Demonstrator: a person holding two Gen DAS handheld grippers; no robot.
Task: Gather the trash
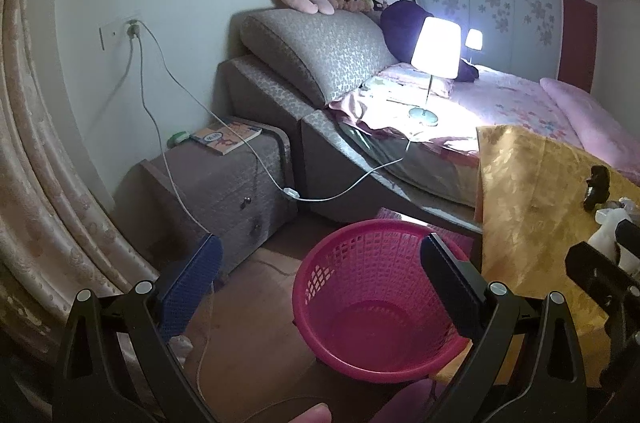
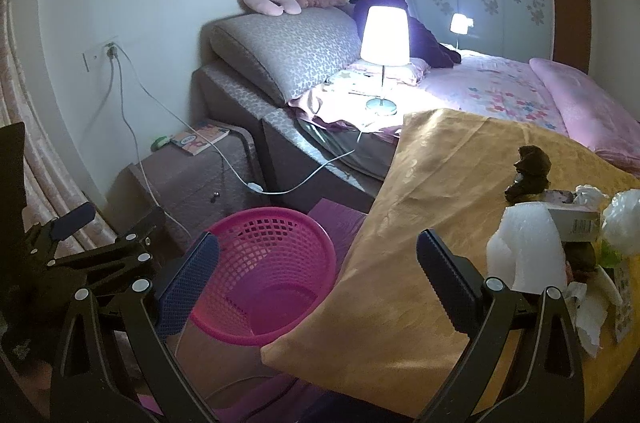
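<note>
Left gripper (image 1: 320, 275) spread empty, pink basket (image 1: 320, 287) mouth upward

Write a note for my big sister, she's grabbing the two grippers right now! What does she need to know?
Left gripper: open, empty, above the pink basket on the floor.
Right gripper: open, empty, over the yellow cloth's edge.
Trash pile (bubble wrap, small box, crumpled plastic, paper) sits on the cloth, to the right.
Done: nothing, the basket looks empty.
Left: move every piece into the basket.
</note>
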